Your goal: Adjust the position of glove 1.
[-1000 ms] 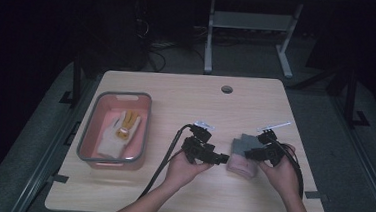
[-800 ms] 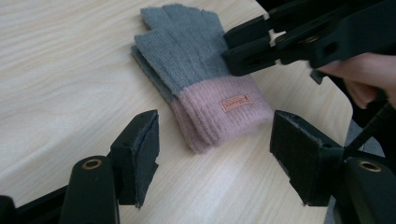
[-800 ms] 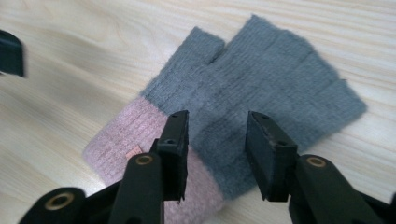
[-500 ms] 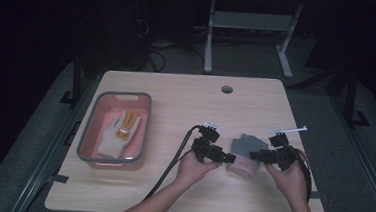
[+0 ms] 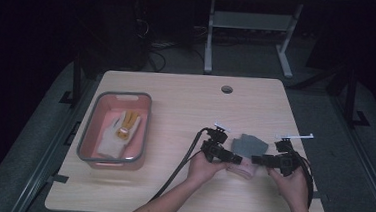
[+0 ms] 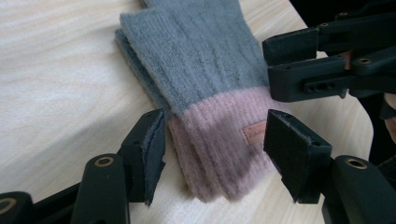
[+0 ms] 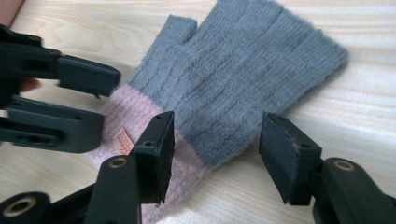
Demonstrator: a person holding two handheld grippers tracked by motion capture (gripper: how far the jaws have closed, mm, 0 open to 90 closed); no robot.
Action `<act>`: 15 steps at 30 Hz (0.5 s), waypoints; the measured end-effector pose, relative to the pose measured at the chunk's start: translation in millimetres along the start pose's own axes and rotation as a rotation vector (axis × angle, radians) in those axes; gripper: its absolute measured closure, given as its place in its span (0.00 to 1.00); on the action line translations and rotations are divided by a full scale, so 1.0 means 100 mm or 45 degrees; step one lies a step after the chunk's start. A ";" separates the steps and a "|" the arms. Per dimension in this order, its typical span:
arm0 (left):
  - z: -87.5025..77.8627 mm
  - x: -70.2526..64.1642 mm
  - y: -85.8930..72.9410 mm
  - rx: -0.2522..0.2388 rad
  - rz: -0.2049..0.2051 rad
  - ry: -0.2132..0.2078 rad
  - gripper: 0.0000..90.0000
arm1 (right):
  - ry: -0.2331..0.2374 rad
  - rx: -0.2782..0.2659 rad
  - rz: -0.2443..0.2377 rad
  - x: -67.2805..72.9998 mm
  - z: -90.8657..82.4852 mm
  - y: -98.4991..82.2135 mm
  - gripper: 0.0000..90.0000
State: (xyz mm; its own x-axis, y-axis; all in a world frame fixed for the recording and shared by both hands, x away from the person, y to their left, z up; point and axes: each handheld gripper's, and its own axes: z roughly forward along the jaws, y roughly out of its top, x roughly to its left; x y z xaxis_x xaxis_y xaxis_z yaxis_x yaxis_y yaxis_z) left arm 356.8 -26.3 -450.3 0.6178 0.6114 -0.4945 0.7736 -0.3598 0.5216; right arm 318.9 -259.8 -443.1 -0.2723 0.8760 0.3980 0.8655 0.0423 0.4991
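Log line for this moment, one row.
left gripper: closing, astride pink cuff | right gripper: opening, over glove | bin: holds another glove

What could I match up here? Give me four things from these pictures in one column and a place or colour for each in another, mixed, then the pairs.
Things:
1. glove
2. tub
3. left gripper
4. round hole

Descriptions:
A. pink, at the table's left
B. grey with a pink cuff
C. near the table's far edge
D. open fingers either side of the pink cuff

Pairs: 1-B, 2-A, 3-D, 4-C
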 end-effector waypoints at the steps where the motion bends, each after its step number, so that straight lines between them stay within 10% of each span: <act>1: 0.00 0.00 0.00 0.000 0.000 0.000 0.43 | 0.000 0.000 0.000 0.00 0.00 0.00 0.50; 15: 0.09 0.03 0.02 0.019 -0.024 0.014 0.45 | 0.053 -0.020 0.089 -0.09 0.09 -0.09 0.49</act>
State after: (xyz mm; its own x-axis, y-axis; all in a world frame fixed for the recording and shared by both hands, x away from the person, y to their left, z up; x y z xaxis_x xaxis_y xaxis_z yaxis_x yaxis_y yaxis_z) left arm 362.1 -31.5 -457.0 0.6014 0.6258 -0.4966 0.7873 -0.3585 0.5017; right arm 316.8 -263.9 -457.9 -0.2288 0.8557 0.4641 0.8766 -0.0263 0.4806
